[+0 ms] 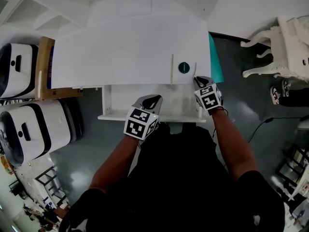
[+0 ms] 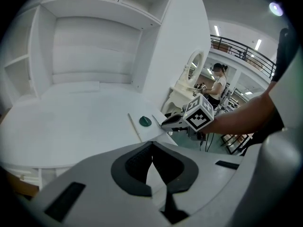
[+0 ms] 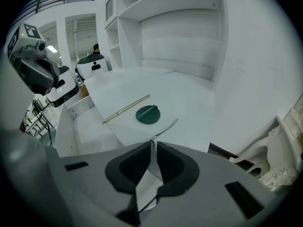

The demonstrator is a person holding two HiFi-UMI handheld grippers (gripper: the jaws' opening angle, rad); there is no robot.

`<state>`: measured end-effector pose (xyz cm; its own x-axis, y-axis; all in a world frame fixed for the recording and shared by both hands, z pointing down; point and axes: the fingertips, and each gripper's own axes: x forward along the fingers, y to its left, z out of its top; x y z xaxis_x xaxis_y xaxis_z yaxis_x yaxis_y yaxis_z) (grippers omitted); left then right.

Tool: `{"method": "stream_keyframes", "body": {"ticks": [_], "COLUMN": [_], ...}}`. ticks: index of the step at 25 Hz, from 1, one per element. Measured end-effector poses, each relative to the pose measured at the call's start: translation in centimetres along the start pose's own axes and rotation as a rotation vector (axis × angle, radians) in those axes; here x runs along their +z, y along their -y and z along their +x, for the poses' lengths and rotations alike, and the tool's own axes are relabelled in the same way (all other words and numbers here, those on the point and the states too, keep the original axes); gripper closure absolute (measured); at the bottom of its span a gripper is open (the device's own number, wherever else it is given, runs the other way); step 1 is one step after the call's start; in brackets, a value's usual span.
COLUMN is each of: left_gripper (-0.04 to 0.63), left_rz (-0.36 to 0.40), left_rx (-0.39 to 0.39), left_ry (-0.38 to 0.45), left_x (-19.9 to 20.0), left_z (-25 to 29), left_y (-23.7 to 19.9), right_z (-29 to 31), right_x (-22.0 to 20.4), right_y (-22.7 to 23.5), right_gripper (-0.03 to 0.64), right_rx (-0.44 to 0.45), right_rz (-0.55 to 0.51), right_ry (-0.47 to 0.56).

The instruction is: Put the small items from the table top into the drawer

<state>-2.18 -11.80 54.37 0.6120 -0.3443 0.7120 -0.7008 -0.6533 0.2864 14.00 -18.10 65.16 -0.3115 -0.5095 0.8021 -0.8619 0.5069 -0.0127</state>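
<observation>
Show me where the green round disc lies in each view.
Head view: green disc on the right part of the table top, beside the right gripper.
Left gripper view: green disc near the centre.
Right gripper view: green disc central, above the jaws.
Shared landmark: the thin wooden stick just left of it.

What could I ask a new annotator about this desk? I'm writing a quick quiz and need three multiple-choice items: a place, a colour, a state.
1. Where does the round disc lie?
A on the floor
B on the table top, between the pale stick and the thin silvery strip
C on an upper shelf

2. What colour is the disc?
A red
B yellow
C dark green

3. How is the drawer?
A pulled open
B pushed shut
C lifted out

Answers:
1. B, the right gripper view shows it between those two.
2. C, it reads dark green in every view.
3. A, it juts out below the table's front edge.
</observation>
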Motion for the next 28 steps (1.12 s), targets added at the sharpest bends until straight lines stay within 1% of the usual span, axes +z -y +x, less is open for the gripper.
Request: {"method": "stream_keyframes", "body": {"ticks": [6,13,17,22,25,28], "left_gripper": [0.586,0.586,0.586,0.586,0.586,0.586], "left_rz": [-0.019,-0.030,-0.040,-0.044,-0.043,-0.031], "left_rx": [0.001,0.002,0.007,0.011,0.015,0.010], "left_ry": [0.005,0.012,0.015,0.019,0.024,0.027], "left_x": [0.0,-0.1,-0.4,-0.9,-0.9,-0.8], "left_z": [0.4,0.2,-0.2,-0.4,-0.5,-0.5], "left_y": [-0.1,-0.2,-0.4,-0.9,-1.4,-1.6], "right_z": [0.3,0.6,0.2,-0.7,-1.7,-2.8], "right_x": [0.0,0.0,0.1,0.3,0.0,-0.5], "right_y": [0.0,0.1,0.0,-0.5,-1.3,-2.1], "right_gripper": [0.586,0.588,0.589,0.591,0.591,0.591], "right_rx": [0.022,0.075,0.065,0.042,0.049,0.059], "right_rz": [-0.013,0.028,0.024,0.054,0.069,0.055], "right_ry": [-0.021,-0.073,-0.062,-0.025,-0.016,-0.017]}}
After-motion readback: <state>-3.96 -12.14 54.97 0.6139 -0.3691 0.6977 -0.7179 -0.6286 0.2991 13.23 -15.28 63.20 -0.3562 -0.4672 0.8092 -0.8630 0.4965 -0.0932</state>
